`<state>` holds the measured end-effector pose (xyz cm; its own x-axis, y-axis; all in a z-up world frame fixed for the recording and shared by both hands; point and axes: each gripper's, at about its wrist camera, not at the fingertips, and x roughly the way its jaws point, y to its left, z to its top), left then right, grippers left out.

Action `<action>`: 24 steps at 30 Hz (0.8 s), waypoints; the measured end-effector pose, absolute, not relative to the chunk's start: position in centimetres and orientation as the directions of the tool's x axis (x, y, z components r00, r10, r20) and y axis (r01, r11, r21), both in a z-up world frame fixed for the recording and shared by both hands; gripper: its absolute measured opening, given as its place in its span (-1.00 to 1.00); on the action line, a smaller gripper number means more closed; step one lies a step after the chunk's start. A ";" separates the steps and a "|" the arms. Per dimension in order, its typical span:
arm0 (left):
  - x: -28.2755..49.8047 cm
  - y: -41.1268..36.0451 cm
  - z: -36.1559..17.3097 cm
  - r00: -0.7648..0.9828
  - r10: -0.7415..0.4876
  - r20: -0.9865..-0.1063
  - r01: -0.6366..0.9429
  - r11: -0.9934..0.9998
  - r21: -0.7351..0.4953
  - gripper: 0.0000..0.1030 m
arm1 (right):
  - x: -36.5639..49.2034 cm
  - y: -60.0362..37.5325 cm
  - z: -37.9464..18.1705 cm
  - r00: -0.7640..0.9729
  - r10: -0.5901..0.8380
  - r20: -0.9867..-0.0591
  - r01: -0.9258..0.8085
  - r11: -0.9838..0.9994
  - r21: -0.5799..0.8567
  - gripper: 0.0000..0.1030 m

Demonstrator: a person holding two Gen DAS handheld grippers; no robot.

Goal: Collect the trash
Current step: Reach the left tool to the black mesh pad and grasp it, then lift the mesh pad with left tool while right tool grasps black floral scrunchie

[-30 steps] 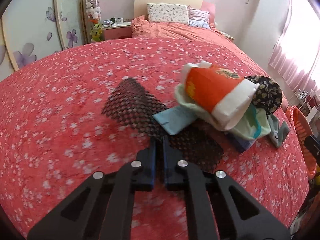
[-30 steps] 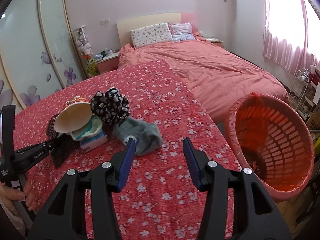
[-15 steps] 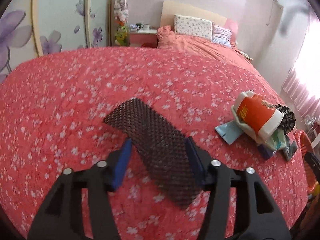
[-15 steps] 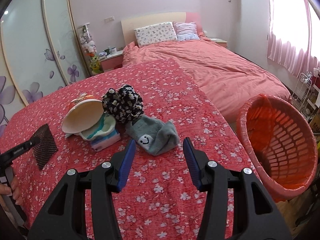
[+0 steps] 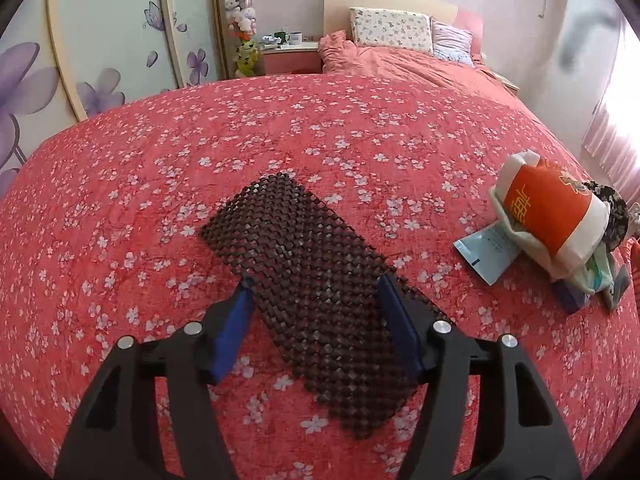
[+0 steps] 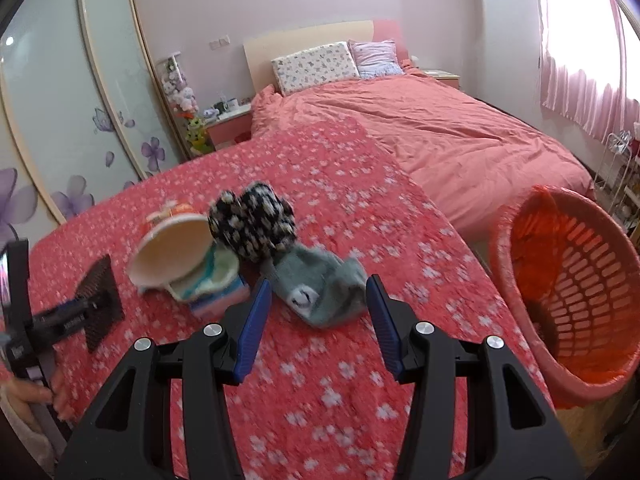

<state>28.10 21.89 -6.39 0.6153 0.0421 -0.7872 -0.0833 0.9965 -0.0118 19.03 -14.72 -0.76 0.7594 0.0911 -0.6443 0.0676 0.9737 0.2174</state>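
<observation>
A dark brown mesh mat (image 5: 296, 248) lies flat on the red flowered bedspread. My left gripper (image 5: 315, 280) hovers over its near half; the jaws are opening, the mat lies between them, and the blue pads stand clear of its edges. To the right lies a pile: an orange and white paper cup (image 5: 548, 216) on its side, a pale blue packet (image 5: 488, 252) and a black and white pompom (image 6: 254, 224). My right gripper (image 6: 318, 282) is open and empty, just short of a grey sock (image 6: 328, 276) beside that pile.
An orange plastic basket (image 6: 592, 280) stands off the bed's right edge. A second bed with pink covers and pillows (image 6: 316, 66) lies beyond. Wardrobe doors with purple flowers line the left wall. A hand (image 6: 40, 392) holds the left gripper's handle.
The left jaws went from shut on the mesh mat to wide apart, and the mat now lies flat. The left gripper drew away from the pile. The right gripper edged closer to the grey sock.
</observation>
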 end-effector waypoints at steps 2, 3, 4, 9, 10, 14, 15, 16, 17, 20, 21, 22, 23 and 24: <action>28.0 21.9 -6.4 0.616 0.039 -0.787 -0.084 0.996 -0.017 0.21 | 20.1 -14.3 -0.3 0.763 0.129 -0.633 0.046 0.966 0.253 -0.03; 27.8 21.8 -6.5 0.616 0.039 -0.787 -0.084 0.996 -0.017 0.21 | 20.5 -14.3 -0.2 0.764 0.139 -0.630 0.041 0.964 0.262 -0.03; 27.7 21.8 -6.5 0.616 0.038 -0.787 -0.084 0.996 -0.017 0.21 | 21.1 -14.2 -0.1 0.766 0.151 -0.625 0.033 0.962 0.273 -0.03; 27.8 21.8 -6.5 0.616 0.040 -0.787 -0.084 0.996 -0.016 0.22 | 24.5 -13.0 -0.6 0.744 0.183 -0.643 0.016 0.957 0.290 -0.03; 27.8 21.8 -6.5 0.616 0.041 -0.787 -0.085 0.996 -0.015 0.22 | 25.0 -12.8 -0.8 0.737 0.176 -0.652 0.021 0.959 0.282 -0.03; 27.5 21.7 -6.7 0.617 0.045 -0.786 -0.088 0.996 -0.012 0.23 | 26.2 -12.4 -2.1 0.696 0.225 -0.682 -0.013 0.954 0.301 -0.85; 27.5 21.7 -6.7 0.617 0.045 -0.786 -0.089 0.996 -0.013 0.23 | 25.9 -12.8 -2.1 0.702 0.228 -0.674 -0.019 0.953 0.303 -0.90; 27.4 21.7 -6.7 0.617 0.043 -0.785 -0.089 0.996 -0.015 0.23 | 25.4 -12.9 -1.9 0.716 0.227 -0.660 -0.023 0.953 0.302 -0.91; 27.3 21.8 -6.7 0.618 0.040 -0.785 -0.090 0.996 -0.020 0.23 | 24.8 -13.1 -1.7 0.730 0.224 -0.645 -0.028 0.954 0.299 -0.92; 27.3 21.9 -6.6 0.618 0.041 -0.785 -0.098 0.995 -0.026 0.12 | 22.9 -14.5 -1.0 0.769 0.217 -0.602 -0.016 0.947 0.322 -0.92; 27.3 21.8 -6.6 0.620 0.045 -0.784 -0.100 0.995 -0.022 0.08 | 22.6 -14.9 -0.9 0.773 0.216 -0.597 -0.007 0.943 0.332 -0.92; 27.4 21.7 -6.5 0.621 0.042 -0.783 -0.097 0.995 -0.023 -0.03 | 22.5 -15.2 -0.9 0.773 0.218 -0.596 -0.003 0.941 0.339 -0.92; 27.4 21.5 -6.4 0.622 0.041 -0.782 -0.094 0.995 -0.022 -0.22 | 22.5 -15.5 -1.0 0.771 0.220 -0.598 -0.002 0.939 0.343 -0.92; 27.4 21.3 -6.3 0.624 0.037 -0.781 -0.086 0.996 -0.022 -0.30 | 22.5 -15.6 -1.1 0.769 0.219 -0.601 0.001 0.939 0.344 -0.92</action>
